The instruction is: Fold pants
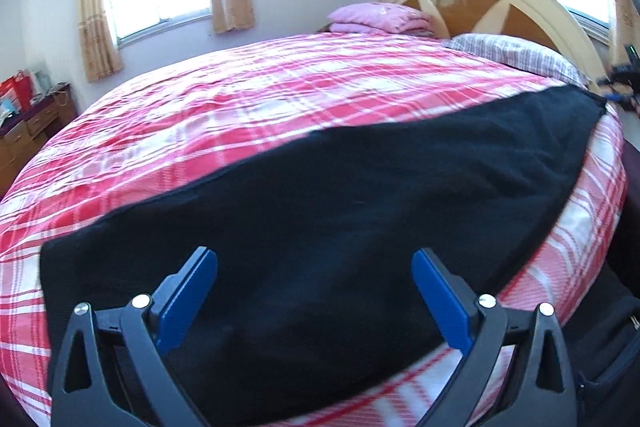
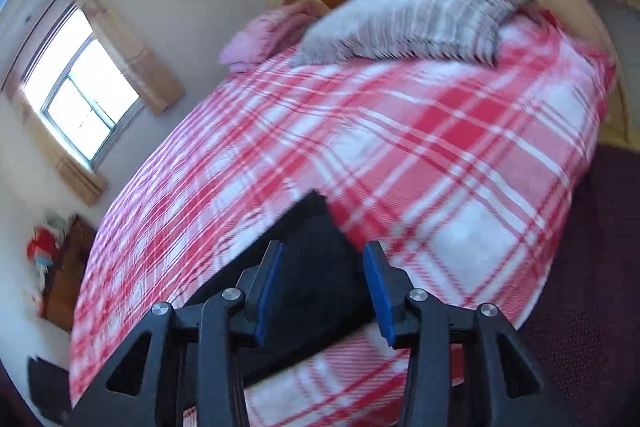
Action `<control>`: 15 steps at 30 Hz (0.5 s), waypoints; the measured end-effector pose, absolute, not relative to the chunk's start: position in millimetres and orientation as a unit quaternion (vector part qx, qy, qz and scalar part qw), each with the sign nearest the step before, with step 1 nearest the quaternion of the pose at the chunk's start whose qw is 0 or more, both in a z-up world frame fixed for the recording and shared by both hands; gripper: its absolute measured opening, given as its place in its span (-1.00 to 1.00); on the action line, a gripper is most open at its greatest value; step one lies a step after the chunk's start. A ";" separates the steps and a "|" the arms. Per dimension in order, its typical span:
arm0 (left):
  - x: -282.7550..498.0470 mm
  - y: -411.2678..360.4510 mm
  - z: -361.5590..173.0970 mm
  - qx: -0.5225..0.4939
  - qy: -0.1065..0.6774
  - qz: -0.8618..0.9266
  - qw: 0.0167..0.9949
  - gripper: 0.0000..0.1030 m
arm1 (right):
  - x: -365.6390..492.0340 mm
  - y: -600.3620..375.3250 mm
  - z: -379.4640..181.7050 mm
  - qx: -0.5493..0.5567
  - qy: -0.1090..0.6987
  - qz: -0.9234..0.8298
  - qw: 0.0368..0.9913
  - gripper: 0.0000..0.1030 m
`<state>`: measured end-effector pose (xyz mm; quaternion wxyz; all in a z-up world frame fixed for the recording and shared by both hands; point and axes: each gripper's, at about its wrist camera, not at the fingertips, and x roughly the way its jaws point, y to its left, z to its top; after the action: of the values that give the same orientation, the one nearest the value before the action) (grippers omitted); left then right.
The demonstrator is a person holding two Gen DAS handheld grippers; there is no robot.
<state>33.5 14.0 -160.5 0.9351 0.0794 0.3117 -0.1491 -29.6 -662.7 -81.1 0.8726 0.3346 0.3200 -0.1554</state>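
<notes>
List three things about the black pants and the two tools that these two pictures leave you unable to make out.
1. Left wrist view: the near edge of the black pants is covered by the left tool and cut off by the frame.
2. Right wrist view: motion blur; whether the right tool touches the cloth is unclear.
3. Both views: waistband, legs and seams vanish in the dark fabric.
</notes>
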 end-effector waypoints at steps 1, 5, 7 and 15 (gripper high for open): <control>36.2 20.6 -160.9 0.075 0.313 -0.139 0.936 0.95 | -30.9 -665.9 -87.0 0.352 0.321 -0.149 0.867 -0.16; 42.7 40.7 -166.6 0.048 0.323 -0.118 0.938 0.95 | -28.4 -673.2 -106.7 0.395 0.330 -0.125 0.848 -0.16; 43.9 43.8 -169.3 0.040 0.326 -0.115 0.937 0.95 | -28.0 -667.3 -108.1 0.388 0.331 -0.129 0.851 -0.16; 43.5 43.2 -171.6 0.048 0.324 -0.114 0.938 0.95 | -41.8 -668.5 -111.4 0.413 0.335 -0.115 0.839 -0.16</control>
<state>43.5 43.2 -171.6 0.9381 0.0476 0.3238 -0.1137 -41.8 -668.5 -111.4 0.8389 0.4131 0.3354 -0.1145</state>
